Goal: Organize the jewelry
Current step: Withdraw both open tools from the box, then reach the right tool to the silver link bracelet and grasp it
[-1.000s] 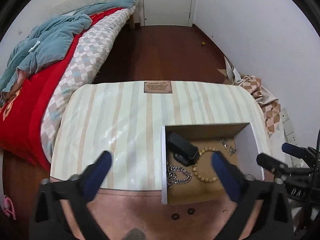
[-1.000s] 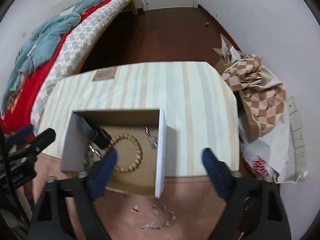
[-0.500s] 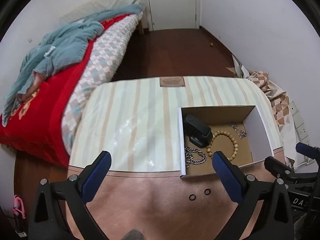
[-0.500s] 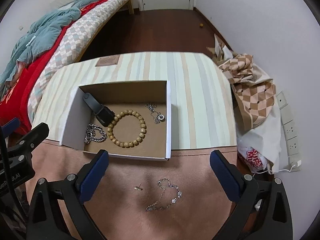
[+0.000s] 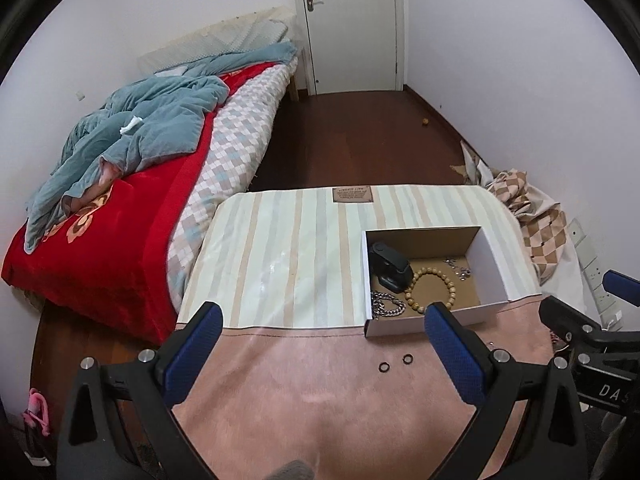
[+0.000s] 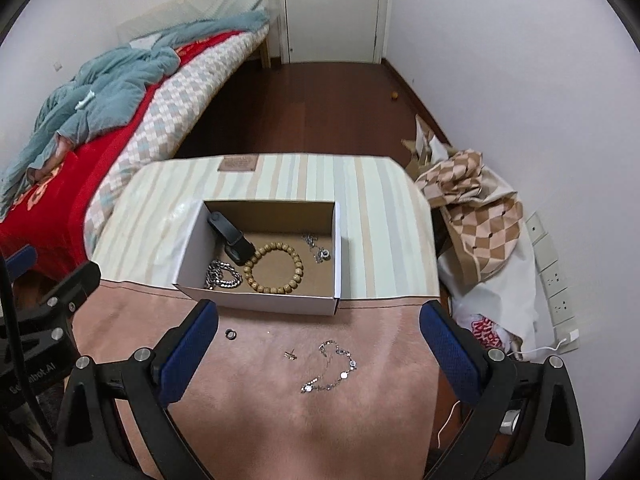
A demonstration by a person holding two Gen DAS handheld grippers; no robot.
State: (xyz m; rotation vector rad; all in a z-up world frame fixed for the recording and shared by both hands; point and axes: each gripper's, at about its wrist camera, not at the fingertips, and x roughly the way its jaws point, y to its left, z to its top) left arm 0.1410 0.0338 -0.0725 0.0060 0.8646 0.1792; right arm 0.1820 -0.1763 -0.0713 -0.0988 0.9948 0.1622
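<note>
A white cardboard box (image 6: 256,300) (image 5: 496,264) sits on the table. It holds a wooden bead bracelet (image 6: 296,264) (image 5: 448,280), a silver chain (image 6: 222,276) (image 5: 386,306), a black case (image 6: 232,236) (image 5: 390,264) and a small silver necklace (image 6: 318,248). On the pink mat lie two black rings (image 5: 395,362), a silver chain bracelet (image 6: 332,368), a small earring (image 6: 289,355) and a ring (image 6: 230,334). My left gripper (image 5: 320,348) and right gripper (image 6: 320,344) are open and empty, held back above the mat.
A striped cloth (image 5: 288,248) covers the table's far half. A bed with a red cover (image 5: 100,240) stands at the left. Checked bags (image 6: 472,208) lie on the floor at the right. A door (image 5: 352,24) is at the far end.
Both grippers have pulled back and up from the box. The box and the loose jewelry on the mat now show farther away.
</note>
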